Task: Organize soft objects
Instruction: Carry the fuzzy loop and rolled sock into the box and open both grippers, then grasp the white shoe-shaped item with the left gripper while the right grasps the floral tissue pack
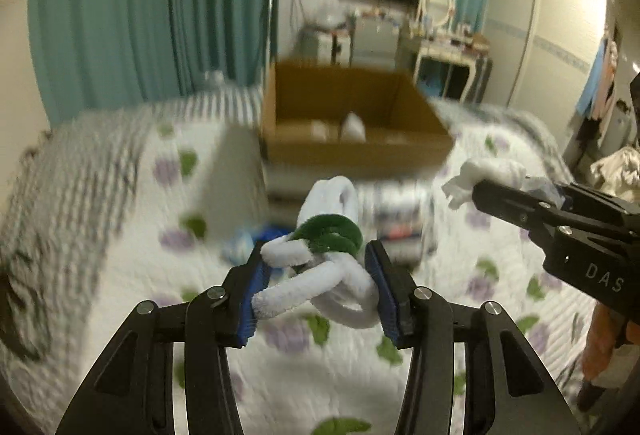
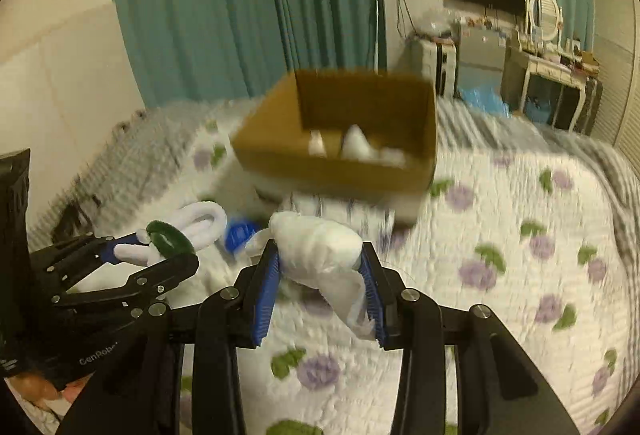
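Observation:
My left gripper point(image 1: 318, 267) is shut on a bundle of fuzzy white loops with a green ring point(image 1: 328, 263), held above the bed; it also shows in the right wrist view point(image 2: 172, 235). My right gripper point(image 2: 320, 267) is shut on a soft white wad in thin plastic point(image 2: 320, 247), which also shows in the left wrist view point(image 1: 488, 171). An open cardboard box point(image 1: 352, 151) stands ahead on the bed with white soft items point(image 2: 360, 147) inside. Both grippers are short of the box.
The bed has a white floral quilt point(image 2: 500, 295) and a striped blanket point(image 1: 80, 163). A blue object point(image 2: 240, 235) lies below the box. Teal curtains point(image 1: 140, 15), a dresser with mirror point(image 1: 440, 35) and a wardrobe point(image 1: 560, 35) stand behind.

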Motion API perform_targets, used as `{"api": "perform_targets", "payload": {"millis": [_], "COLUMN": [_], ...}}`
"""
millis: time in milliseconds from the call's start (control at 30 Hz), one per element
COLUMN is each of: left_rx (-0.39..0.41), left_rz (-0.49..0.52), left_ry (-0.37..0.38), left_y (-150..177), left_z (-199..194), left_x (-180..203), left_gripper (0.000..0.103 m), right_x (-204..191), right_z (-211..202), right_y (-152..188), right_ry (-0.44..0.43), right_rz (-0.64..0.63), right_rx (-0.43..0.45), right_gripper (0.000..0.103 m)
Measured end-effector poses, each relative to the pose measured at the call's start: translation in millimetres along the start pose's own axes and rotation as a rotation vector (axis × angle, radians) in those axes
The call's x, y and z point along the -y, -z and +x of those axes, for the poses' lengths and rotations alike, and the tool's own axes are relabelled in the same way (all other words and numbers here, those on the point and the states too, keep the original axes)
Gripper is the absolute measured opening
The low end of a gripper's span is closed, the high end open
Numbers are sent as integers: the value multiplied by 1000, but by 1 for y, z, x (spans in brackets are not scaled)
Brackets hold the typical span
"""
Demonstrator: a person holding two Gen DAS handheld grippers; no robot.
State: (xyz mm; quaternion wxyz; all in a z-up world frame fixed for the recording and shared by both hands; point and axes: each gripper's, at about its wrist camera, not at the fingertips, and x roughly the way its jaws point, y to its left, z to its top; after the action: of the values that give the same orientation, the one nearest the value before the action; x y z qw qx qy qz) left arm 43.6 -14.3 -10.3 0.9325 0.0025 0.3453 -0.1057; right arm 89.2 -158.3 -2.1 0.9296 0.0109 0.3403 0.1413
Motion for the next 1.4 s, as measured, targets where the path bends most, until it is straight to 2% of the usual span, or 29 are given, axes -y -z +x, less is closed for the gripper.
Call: {"api": "perform_targets", "payload": {"millis": [167,333,433,567,767,800,833,900,933,967,1033,1100,1233,1400], "left_rx": [106,134,136,134,117,112,105,92,87,79,77,91,120,185], "left_rz": [36,65,101,99,146,142,136,116,112,105,93,86,71,64], "left_ry": [5,11,-6,-3,-52,-57,-59,-69,-69,-67,-89,-110,-111,-124], "left_y": [-53,-95,-120,-144,-145,-144,-142,-138,-137,-136,-136,-137,-143,-155], "left_z": [-13,9,34,77,131,136,142,155,159,163,167,165,142,85], "left_x": [3,10,15,15,15,14,12,7,6,4,3,5,4,7], "left_gripper": [47,47,48,52,53,54,61,62,62,63,70,76,76,77], "right_x": [1,9,16,32,52,55,58,62,66,69,73,75,75,66], "right_z": [-20,-18,0,42,101,111,118,133,138,142,146,143,124,73], "right_y": [-57,-109,-135,-157,-163,-162,-160,-158,-156,-155,-152,-150,-153,-161], "right_ry": [2,33,47,40,49,53,59,67,68,69,85,97,109,136], "right_rz": [-35,-74,-89,-69,-59,-60,-63,-63,-59,-54,-50,-51,-46,-68], "right_rx": [94,160,167,125,67,57,53,43,40,38,44,59,84,127], "right_gripper": [38,38,38,38,40,40,41,43,50,63,78,79,84,87]}}
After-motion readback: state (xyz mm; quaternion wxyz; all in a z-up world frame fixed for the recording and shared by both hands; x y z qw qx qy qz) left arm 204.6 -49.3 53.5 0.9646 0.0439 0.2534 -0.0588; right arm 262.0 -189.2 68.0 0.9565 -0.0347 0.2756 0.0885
